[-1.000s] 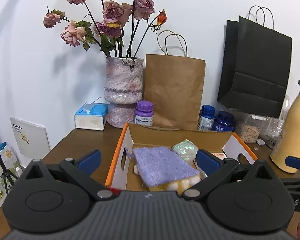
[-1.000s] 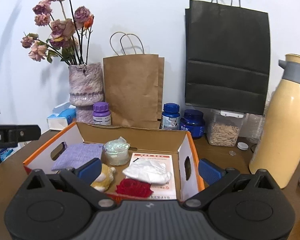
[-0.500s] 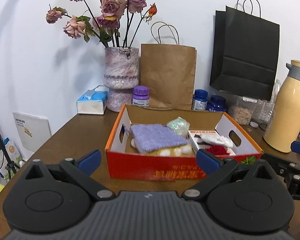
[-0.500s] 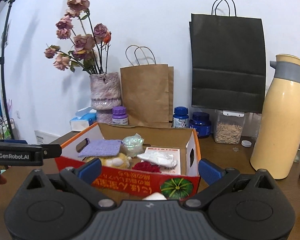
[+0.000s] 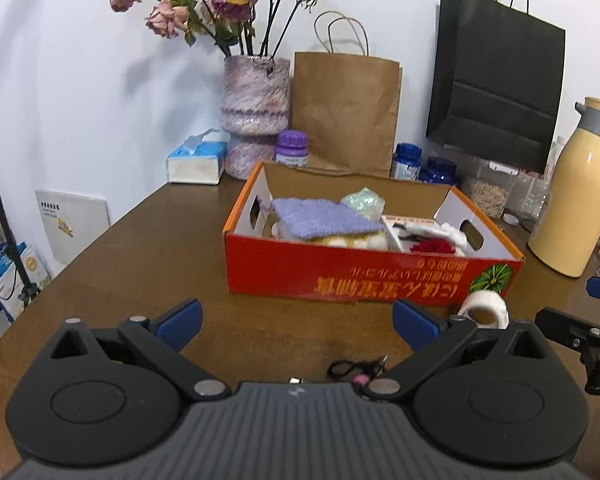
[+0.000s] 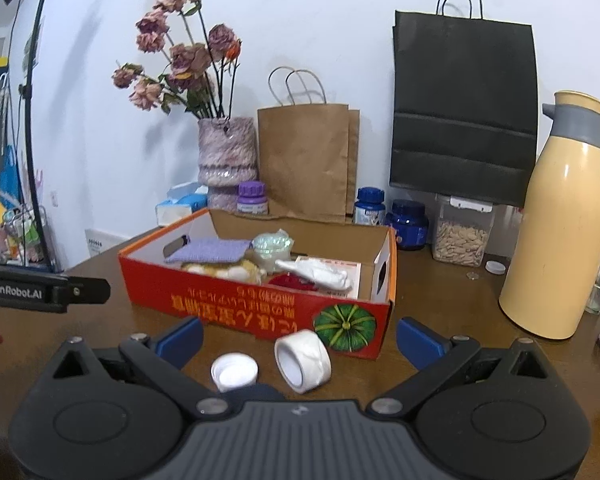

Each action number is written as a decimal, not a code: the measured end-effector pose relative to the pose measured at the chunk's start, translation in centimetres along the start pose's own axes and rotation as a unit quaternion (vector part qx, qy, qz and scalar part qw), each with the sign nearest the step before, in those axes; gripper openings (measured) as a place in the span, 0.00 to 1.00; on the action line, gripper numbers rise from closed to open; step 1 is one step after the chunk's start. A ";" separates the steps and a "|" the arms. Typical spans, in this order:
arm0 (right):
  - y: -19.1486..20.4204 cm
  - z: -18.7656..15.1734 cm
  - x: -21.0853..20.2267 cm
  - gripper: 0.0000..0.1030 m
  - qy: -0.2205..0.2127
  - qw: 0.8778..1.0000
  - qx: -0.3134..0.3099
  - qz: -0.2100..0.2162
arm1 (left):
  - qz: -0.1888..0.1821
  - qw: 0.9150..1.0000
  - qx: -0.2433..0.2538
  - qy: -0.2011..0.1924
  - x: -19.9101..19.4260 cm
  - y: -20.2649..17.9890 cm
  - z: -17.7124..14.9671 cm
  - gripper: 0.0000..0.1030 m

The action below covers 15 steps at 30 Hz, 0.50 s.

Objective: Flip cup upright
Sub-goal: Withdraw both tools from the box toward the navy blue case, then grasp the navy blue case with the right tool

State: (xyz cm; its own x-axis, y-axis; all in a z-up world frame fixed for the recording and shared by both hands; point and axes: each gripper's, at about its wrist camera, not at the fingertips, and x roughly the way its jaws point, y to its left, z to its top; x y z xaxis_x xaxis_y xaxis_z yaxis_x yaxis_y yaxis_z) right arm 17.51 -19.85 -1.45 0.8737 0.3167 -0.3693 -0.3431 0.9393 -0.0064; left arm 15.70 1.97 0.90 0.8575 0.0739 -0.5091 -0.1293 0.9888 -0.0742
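A small white cup [image 6: 302,361] lies on its side on the brown table [image 6: 440,292], its mouth towards me, just in front of the red cardboard box [image 6: 260,312]. My right gripper [image 6: 300,338] is open and the cup lies low between its blue fingertips [image 6: 182,338], untouched. In the left wrist view the same cup [image 5: 483,309] lies at the box's right front corner, right of my open left gripper [image 5: 298,320], which holds nothing. The right gripper's black body [image 5: 580,338] shows at the right edge.
A white round lid [image 6: 234,372] lies left of the cup, on something dark. The box holds a purple cloth [image 5: 324,220] and soft items. Behind stand a flower vase [image 5: 256,112], paper bags [image 6: 464,112], jars and a yellow thermos [image 6: 560,232]. A black cable [image 5: 356,368] lies near the left gripper.
Both grippers have pulled back and tilted down from the box. The table in front of the box, the lying cup and the lid have come into view.
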 end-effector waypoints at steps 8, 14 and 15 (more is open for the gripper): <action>-0.1 -1.9 0.2 1.00 0.043 0.998 -0.033 0.028 | 0.010 1.000 0.004 0.016 -0.6 0.0 -1.2 1.00; 0.1 -3.3 0.8 1.00 0.082 0.994 -0.051 0.056 | 0.007 0.999 0.015 0.028 -1.0 -0.4 -2.0 1.00; 0.1 -3.5 0.9 1.00 0.088 0.993 -0.051 0.060 | 0.006 0.999 0.016 0.030 -1.0 -0.5 -2.1 1.00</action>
State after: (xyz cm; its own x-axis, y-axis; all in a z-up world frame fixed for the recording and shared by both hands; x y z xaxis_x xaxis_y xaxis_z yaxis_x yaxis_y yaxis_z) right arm 17.03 -19.92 -5.01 0.7536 0.3893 -0.5297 -0.4827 0.8747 -0.0439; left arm 13.86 1.16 -0.38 0.8241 0.0798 -0.5609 -0.1233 0.9916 -0.0402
